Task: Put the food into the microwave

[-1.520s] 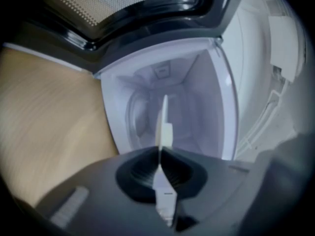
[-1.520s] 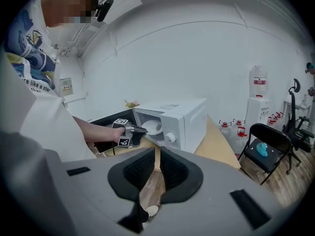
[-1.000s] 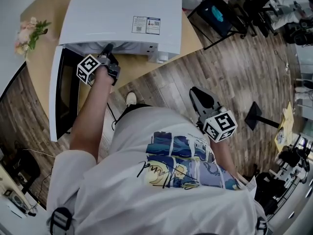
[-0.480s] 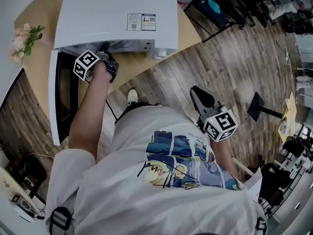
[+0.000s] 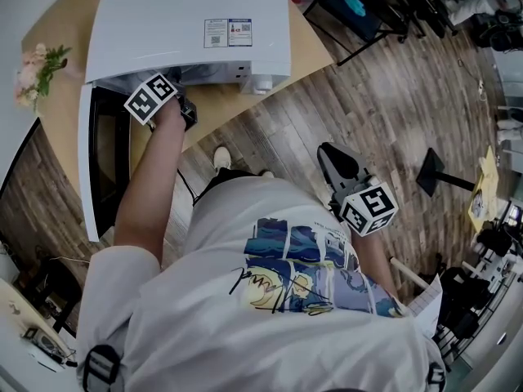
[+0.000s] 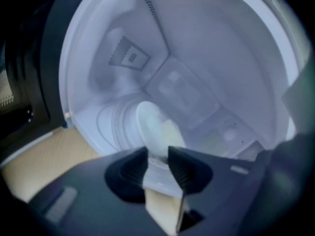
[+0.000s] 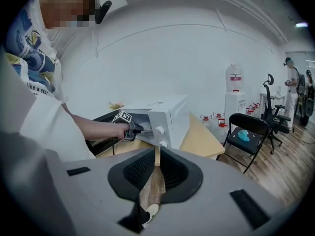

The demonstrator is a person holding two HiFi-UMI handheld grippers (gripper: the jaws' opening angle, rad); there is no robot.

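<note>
The white microwave [image 5: 196, 23] stands on a round wooden table with its dark door [image 5: 102, 170] swung open to the left. My left gripper [image 5: 181, 96] reaches into the cavity. In the left gripper view its jaws [image 6: 157, 156] are opening, and the rim of a white plate [image 6: 152, 127] with pale yellow food [image 6: 172, 134] lies between them, over the glass turntable [image 6: 110, 124]. My right gripper [image 5: 331, 158] hangs over the wooden floor, well back from the microwave [image 7: 165, 114]. It is shut [image 7: 157, 159] with nothing in it.
Wooden table [image 5: 306, 51] carries a small bunch of flowers [image 5: 37, 64] at its left edge. A black folding chair [image 7: 251, 127] with a teal object stands right of the table. A water dispenser [image 7: 235, 90] and a person [image 7: 294, 80] are at the far wall.
The marker cube on my left gripper has rolled while the hand stayed at the microwave's opening. My right gripper has kept its place.
</note>
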